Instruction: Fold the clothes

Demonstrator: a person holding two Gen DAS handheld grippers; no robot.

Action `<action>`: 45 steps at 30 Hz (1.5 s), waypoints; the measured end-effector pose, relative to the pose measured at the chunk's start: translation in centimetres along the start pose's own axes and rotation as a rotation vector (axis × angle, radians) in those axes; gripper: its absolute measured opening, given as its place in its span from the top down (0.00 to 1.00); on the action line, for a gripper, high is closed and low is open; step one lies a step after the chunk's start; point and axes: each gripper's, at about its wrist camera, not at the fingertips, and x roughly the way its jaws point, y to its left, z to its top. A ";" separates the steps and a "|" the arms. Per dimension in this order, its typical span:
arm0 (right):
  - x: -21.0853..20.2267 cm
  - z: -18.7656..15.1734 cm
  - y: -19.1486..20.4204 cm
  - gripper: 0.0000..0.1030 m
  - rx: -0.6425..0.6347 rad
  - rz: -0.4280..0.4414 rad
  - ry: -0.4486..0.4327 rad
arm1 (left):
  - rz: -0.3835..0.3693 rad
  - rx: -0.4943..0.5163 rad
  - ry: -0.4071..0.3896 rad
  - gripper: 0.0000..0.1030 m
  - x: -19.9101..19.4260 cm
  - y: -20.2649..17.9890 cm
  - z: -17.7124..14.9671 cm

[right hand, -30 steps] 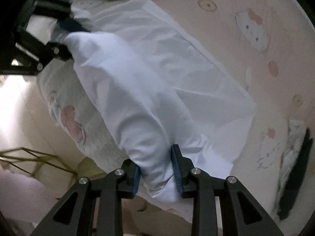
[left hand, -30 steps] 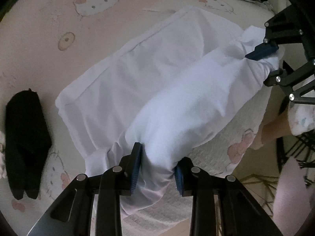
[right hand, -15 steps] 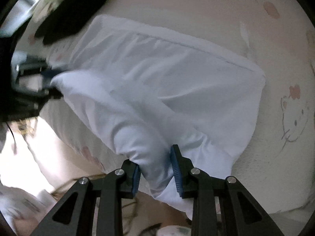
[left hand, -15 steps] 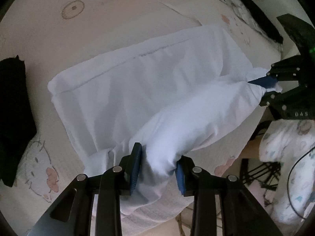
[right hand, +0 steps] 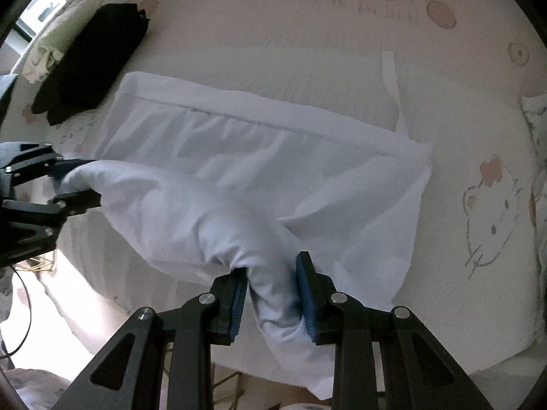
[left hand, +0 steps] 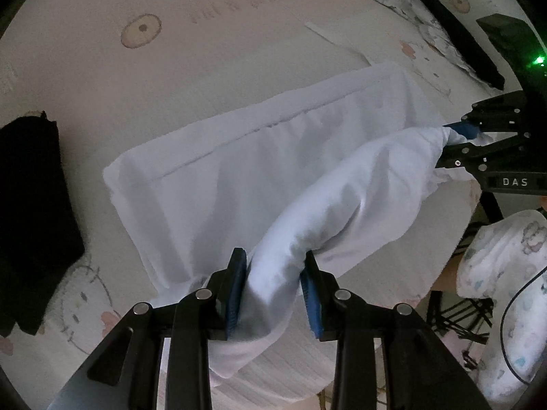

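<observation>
Both claws, left (left hand: 273, 290) and right (right hand: 271, 295), stay clamped on the white garment's (left hand: 239, 177) lifted edge, now swung square to its waistband, ready to fold over.

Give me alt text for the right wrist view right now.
The right gripper is shut on a bunched corner of a white garment lifted over a pink cartoon-cat bedsheet, while the left gripper clamps the other corner at the left. A folded black garment lies upper left.
</observation>
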 end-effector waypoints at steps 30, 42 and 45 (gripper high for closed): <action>0.7 -1.4 -0.6 0.64 0.039 -0.107 -0.070 | -0.155 -0.395 -0.138 0.42 -5.8 7.2 -5.2; 0.0 -1.2 -1.1 0.46 -0.013 -0.120 -0.132 | -0.031 -0.352 -0.161 0.54 -2.3 6.0 -6.4; -2.0 -2.2 -2.1 0.40 0.029 -0.101 -0.186 | -0.031 -0.344 -0.177 0.55 -2.1 5.9 -6.7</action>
